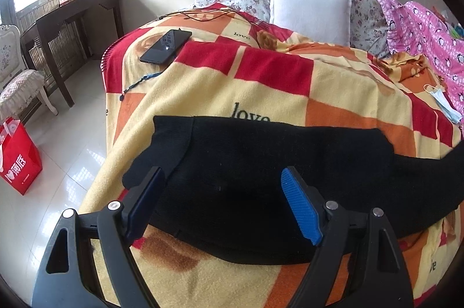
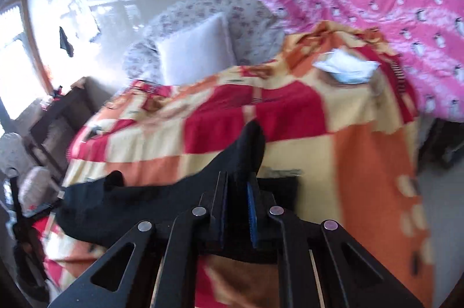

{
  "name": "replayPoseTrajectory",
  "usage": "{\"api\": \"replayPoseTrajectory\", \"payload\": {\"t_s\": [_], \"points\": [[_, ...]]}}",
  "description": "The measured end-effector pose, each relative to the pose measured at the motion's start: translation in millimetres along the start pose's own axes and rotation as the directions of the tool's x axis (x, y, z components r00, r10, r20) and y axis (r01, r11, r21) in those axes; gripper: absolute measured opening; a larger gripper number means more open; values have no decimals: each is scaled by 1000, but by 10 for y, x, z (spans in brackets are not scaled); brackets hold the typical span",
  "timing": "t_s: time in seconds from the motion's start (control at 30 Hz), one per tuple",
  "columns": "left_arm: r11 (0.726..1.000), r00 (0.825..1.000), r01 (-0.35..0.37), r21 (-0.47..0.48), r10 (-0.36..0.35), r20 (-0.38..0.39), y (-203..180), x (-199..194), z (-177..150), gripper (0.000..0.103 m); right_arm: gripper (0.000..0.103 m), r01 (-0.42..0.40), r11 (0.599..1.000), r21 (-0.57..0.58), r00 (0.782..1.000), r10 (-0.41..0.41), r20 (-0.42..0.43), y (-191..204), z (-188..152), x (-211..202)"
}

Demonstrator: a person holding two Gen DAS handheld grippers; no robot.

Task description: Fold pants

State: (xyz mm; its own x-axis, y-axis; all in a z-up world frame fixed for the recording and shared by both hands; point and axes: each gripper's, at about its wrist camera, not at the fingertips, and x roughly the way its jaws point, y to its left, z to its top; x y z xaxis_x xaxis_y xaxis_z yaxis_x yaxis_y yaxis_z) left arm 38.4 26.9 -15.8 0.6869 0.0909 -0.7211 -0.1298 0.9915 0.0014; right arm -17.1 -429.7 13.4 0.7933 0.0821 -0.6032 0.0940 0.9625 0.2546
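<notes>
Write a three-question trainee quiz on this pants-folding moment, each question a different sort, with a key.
1. True or false: the left gripper is shut on the pants.
2. Multiple choice: what does the right gripper grip? A) the phone B) the pants C) the white pillow
3. Fill in: the phone lies on the ____.

Key
1. False: its jaws stand wide open over the pants, holding nothing.
2. B: its jaws are closed on a raised fold of the black cloth.
3. Blanket, the checked one covering the bed, far from the pants.
</notes>
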Motion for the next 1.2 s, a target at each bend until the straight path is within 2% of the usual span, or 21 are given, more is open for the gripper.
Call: {"api": "replayPoseTrajectory", "payload": {"t_s": [0.07,0.2,0.27,0.33,0.37,0.4,0.47,0.57,0.63,0.7,0.87,0.93,1.0,1.1,1.13,1.2], "points": [[1000,1000,-6,15,7,-14,-35,51,-24,83,2,34,999,33,999,-33,-37,-153,-90,89],[999,999,-20,34,21,-38,-99,151,-94,83,2,64,997,30,988,-60,-141,-247,-305,431],[999,999,-25,36,26,-38,-102,146,-103,83,7,69,996,48,988,-62,-144,-251,-341,446],[999,999,-22,33,23,-31,-100,121,-94,83,11,50,996,78,993,-41,-113,-224,-303,329],[999,999,-19,32,20,-27,-102,107,-85,83,23,26,996,86,996,-19,-85,-184,-266,248],[999,1000,-18,32,19,-20,-112,89,-76,83,41,12,997,81,997,-6,-72,-140,-262,188],[999,1000,-19,36,20,-17,-130,93,-68,83,54,-30,998,49,998,32,-48,45,-221,78],[999,1000,-17,36,17,-22,-144,117,-75,83,54,-159,987,-21,986,158,-60,440,-168,127],[999,999,-14,33,15,-29,-142,137,-80,83,54,-257,963,-75,964,250,-89,763,-172,252],[999,999,-13,34,14,-30,-135,141,-87,83,54,-324,935,-143,943,307,-133,1131,-191,463],[1000,1000,-12,11,12,-27,-35,122,-60,83,56,-422,865,-270,898,360,-252,1855,-336,937],[1000,1000,-13,1,13,-27,1,128,-52,83,59,-422,853,-308,898,346,-271,2027,-366,1096],[1000,1000,-12,-4,12,-27,23,138,-42,83,59,-407,847,-342,905,322,-278,2132,-369,1261],[1000,1000,-8,10,9,-30,-2,173,-32,83,57,-450,822,-350,884,354,-304,2174,-369,1432],[1000,1000,-9,13,9,-30,-13,185,-30,83,53,-462,815,-349,876,359,-321,2188,-377,1494],[1000,1000,-7,10,7,-29,-16,194,-22,83,12,-451,815,-365,880,338,-332,2255,-384,1605]]}}
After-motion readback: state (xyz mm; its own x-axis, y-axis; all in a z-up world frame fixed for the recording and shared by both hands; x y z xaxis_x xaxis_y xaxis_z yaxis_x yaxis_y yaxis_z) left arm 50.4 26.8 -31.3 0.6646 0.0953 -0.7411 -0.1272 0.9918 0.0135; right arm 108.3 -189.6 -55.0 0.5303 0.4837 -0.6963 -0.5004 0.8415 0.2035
